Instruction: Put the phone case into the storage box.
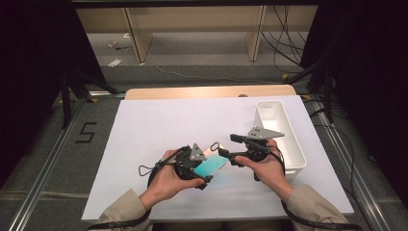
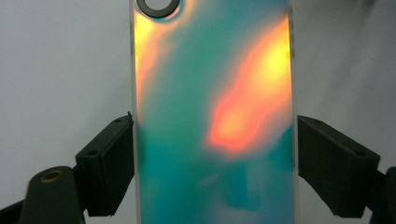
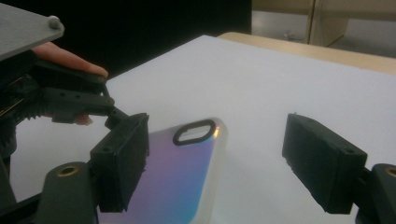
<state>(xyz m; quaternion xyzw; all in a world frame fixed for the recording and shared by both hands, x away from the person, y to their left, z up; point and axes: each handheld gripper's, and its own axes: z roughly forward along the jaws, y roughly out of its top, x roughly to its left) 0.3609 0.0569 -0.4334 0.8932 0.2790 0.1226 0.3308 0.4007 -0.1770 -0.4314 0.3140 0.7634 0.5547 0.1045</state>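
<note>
Left tongs [image 1: 204,169] held low over tabletop [image 1: 159,130], pads clamped on long edges of iridescent phone case [image 2: 212,116]. Right tongs [image 3: 215,163] levelled at case's camera-hole end, jaws apart, nothing gripped, case corner seen between them.

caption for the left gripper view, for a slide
Left gripper clamping an iridescent phone case by its long edges above the white table.

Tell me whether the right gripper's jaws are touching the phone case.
Apart. Right gripper view: the right gripper jaws stand wide; the phone case lies between, clear of the right-hand jaw.
</note>
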